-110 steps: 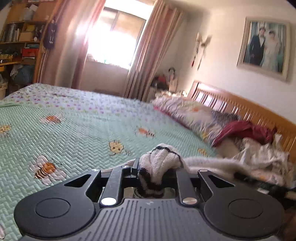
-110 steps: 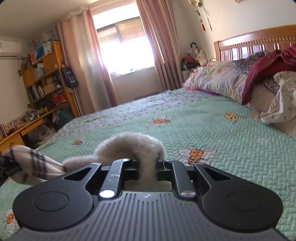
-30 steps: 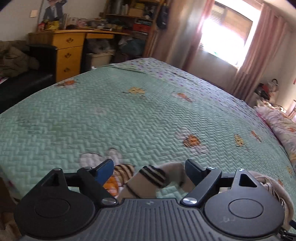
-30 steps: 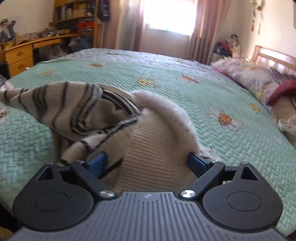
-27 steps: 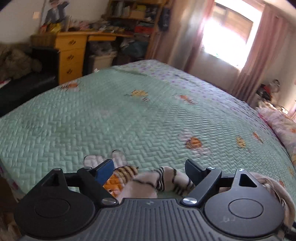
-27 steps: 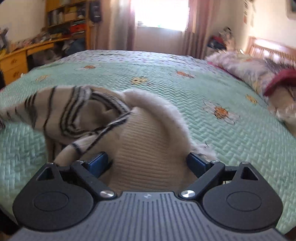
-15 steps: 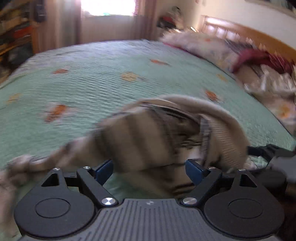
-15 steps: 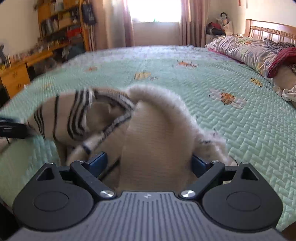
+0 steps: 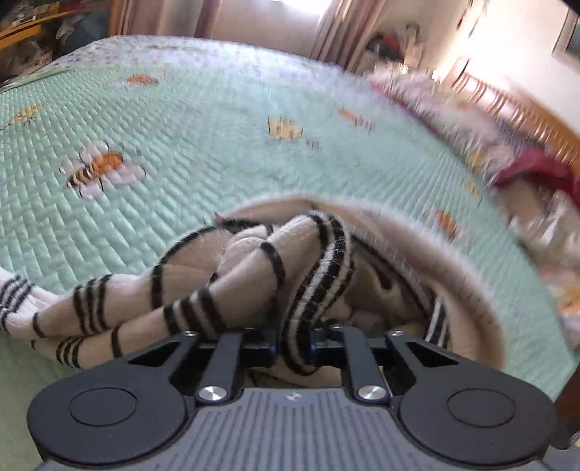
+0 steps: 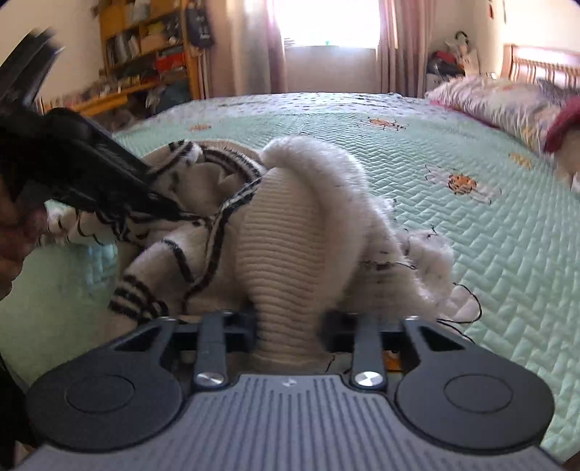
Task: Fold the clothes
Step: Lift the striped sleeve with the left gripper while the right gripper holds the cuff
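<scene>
The green quilted bedspread (image 9: 203, 152) with its bee pattern fills most of what I see, and everything else sits against it: the patterned pillows (image 10: 496, 98) lie at its far right edge by the wooden headboard (image 10: 543, 67), and the curtained window (image 10: 330, 21) stands beyond its far end. On the near part of the bedspread, heaped in a bunched mound, is the cream sweater (image 10: 290, 232) with black stripes and a fluffy white trim. My right gripper (image 10: 290, 331) has just been closing, and its jaws now pinch a thick ribbed fold of the sweater that rises straight up from between them, away from the bedspread. My left gripper (image 9: 291, 347) has just been closing too; its jaws stand nearly together, clamped on a narrow striped band of the same sweater, which climbs away from them and curls over the top of the mound. From the left wrist view a striped sleeve (image 9: 108, 308) stretches out to the left across the near edge of the bedspread, its long axis running roughly sideways. In the right wrist view my left gripper shows as a dark blurred shape at the left side of the mound, its tips buried in the striped part
</scene>
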A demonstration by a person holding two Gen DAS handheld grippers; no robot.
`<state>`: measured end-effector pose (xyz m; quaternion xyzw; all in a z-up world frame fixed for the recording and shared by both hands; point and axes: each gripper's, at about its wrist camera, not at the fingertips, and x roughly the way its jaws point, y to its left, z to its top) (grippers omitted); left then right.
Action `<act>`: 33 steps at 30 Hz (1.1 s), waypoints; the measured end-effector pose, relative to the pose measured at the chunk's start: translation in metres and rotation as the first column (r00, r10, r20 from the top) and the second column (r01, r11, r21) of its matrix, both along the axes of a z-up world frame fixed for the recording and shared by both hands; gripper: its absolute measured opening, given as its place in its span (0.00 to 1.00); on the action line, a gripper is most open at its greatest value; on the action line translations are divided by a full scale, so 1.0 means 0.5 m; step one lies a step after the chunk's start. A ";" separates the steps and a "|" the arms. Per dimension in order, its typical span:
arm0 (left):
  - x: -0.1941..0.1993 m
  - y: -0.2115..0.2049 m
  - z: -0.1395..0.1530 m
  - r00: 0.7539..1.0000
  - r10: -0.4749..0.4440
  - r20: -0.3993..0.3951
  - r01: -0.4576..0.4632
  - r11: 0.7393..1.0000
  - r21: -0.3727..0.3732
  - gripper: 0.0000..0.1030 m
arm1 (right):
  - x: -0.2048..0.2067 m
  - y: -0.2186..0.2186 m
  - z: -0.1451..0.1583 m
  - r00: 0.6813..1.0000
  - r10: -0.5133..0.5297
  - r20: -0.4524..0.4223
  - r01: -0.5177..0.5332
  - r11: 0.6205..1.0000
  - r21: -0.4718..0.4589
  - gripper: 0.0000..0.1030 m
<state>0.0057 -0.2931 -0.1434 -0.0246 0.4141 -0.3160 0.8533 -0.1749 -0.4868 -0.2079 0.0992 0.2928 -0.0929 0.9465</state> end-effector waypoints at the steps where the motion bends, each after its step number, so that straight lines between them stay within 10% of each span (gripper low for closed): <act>1: 0.000 0.009 0.013 1.000 0.001 0.020 0.000 1.000 -0.020 0.10 | -0.004 -0.010 0.009 1.000 -0.005 0.010 0.005 1.000 0.029 0.22; 6: -0.004 0.081 0.145 0.988 0.073 0.135 -0.048 0.983 -0.175 0.06 | -0.016 -0.064 0.094 0.994 -0.055 0.093 0.041 0.988 0.147 0.17; 13: 0.009 0.221 0.303 0.955 0.205 0.216 -0.117 0.926 -0.360 0.07 | -0.023 -0.127 0.230 0.964 -0.170 0.204 0.156 0.984 0.082 0.19; 18: -0.006 0.275 0.219 0.966 0.229 0.116 -0.189 0.940 -0.283 0.08 | -0.009 -0.181 0.146 0.954 -0.301 -0.010 0.296 0.932 0.209 0.38; 22: -0.018 0.310 0.133 0.961 0.274 0.031 -0.259 0.937 -0.236 0.09 | -0.030 -0.106 0.162 0.957 -0.262 0.126 0.244 0.959 0.142 0.40; 26: -0.030 0.347 0.086 0.958 0.283 -0.035 -0.283 0.931 -0.231 0.10 | -0.017 -0.024 0.210 0.969 -0.102 0.226 0.101 0.995 0.015 0.84; 33: -0.056 0.371 0.012 0.963 0.254 -0.089 -0.267 0.944 -0.195 0.12 | 0.115 0.066 0.204 0.987 0.107 0.116 -0.102 0.993 -0.055 0.84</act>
